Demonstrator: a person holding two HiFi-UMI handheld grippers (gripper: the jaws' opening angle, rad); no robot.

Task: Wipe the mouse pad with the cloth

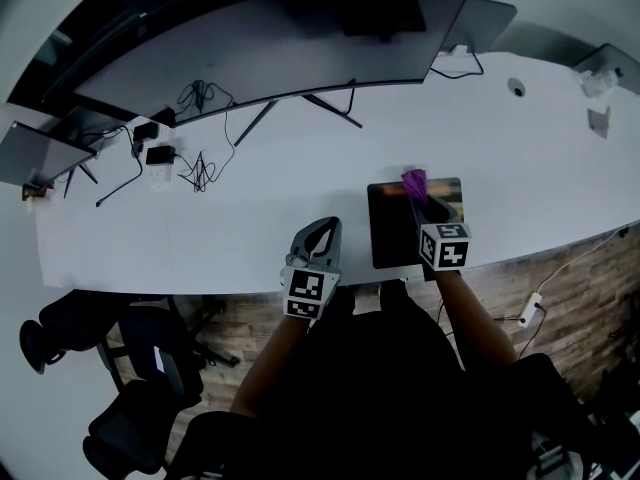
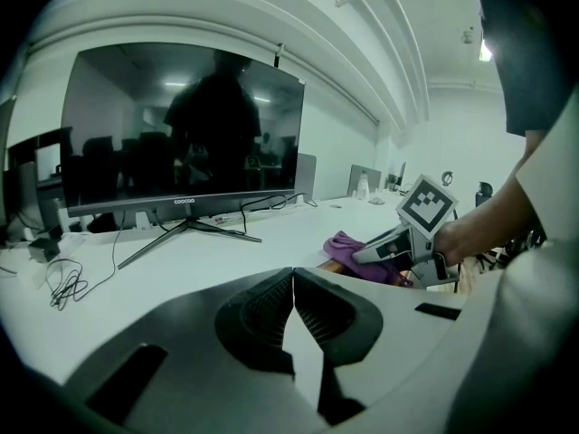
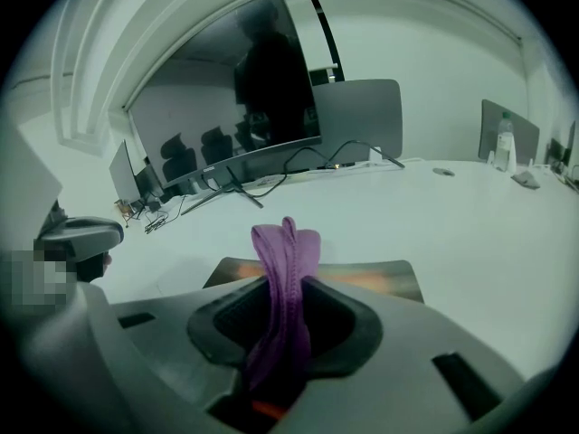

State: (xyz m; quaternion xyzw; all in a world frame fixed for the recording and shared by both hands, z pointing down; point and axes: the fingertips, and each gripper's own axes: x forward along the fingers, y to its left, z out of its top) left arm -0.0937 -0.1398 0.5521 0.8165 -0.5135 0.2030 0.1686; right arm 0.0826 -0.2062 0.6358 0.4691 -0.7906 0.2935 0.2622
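Note:
A dark mouse pad [image 1: 398, 230] lies on the white desk near its front edge, right of centre. My right gripper [image 1: 421, 200] is over the pad, shut on a purple cloth [image 1: 414, 181] that sticks out past its tips at the pad's far edge. In the right gripper view the cloth [image 3: 286, 283] runs up between the jaws, with the pad [image 3: 380, 278] behind. My left gripper [image 1: 320, 243] is shut and holds nothing, left of the pad at the desk's front edge. In the left gripper view the jaws [image 2: 293, 307] meet, with the cloth [image 2: 353, 249] and right gripper beyond.
A wide monitor [image 1: 270, 43] stands at the back of the desk [image 1: 250, 218] on splayed legs. Cables and adapters [image 1: 165, 153] lie at the back left. A second screen [image 1: 480, 18] stands at the back right. Office chairs [image 1: 110, 368] are on the floor at lower left.

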